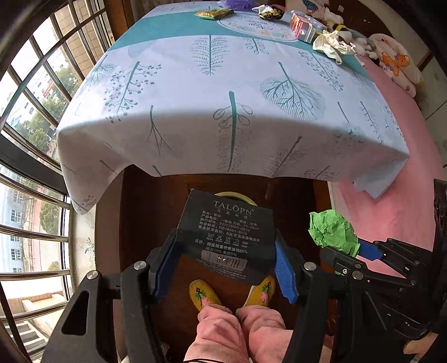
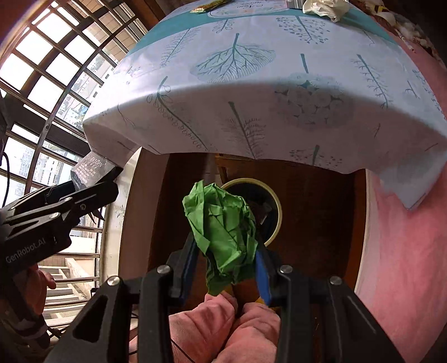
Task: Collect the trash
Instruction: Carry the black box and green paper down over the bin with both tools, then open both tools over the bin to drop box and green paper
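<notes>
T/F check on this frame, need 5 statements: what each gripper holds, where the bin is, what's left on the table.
1. The left gripper holds a black printed card. True.
2. The right gripper is empty. False: its jaws grip a crumpled green paper.
3. The bin stands on the table. False: it sits on the floor, below the edge of the tablecloth.
4. A crumpled white tissue lies on the table's far side. True.
5. The table has no trash on it. False: a small red carton and a green wrapper lie there too.
</notes>
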`<state>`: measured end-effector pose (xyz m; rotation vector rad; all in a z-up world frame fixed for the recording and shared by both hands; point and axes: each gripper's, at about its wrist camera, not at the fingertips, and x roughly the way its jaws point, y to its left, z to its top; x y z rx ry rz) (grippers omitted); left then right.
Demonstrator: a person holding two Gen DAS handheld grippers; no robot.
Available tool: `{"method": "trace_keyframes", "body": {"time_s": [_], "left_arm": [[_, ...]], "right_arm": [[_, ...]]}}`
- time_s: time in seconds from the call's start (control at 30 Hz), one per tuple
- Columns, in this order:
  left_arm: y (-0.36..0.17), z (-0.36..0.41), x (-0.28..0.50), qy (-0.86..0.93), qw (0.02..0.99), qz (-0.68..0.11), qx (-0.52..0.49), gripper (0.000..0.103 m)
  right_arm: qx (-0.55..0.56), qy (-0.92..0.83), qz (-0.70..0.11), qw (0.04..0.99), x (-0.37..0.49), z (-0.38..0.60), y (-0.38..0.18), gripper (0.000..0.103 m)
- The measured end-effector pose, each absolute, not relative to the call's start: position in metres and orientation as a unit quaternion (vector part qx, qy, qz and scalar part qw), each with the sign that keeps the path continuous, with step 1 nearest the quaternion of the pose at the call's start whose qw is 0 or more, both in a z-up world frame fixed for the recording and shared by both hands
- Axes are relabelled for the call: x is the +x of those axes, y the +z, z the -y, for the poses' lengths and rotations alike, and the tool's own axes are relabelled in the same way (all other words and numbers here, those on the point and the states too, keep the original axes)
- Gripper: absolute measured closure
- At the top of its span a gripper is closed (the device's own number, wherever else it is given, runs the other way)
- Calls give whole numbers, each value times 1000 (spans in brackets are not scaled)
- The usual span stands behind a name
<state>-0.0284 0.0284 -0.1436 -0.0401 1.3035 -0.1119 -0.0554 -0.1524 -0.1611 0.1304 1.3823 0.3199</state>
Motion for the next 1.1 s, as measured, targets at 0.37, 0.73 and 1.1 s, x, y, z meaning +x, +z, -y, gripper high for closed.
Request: {"method": "trace_keyframes", "body": {"time_s": [0.37, 0.73, 1.1], "left_arm": [[-273, -8, -11, -38, 759, -648, -50, 41], [-371, -2, 14, -65, 730, -678, -54, 38], [-395, -8, 23, -83, 714, -693, -52, 29]], "right_arm": [[87, 135, -662, 732, -28, 153, -289, 66], [102, 107, -688, 711, -24, 152, -380, 65], [106, 94, -696, 704, -16, 157, -398, 65]]}}
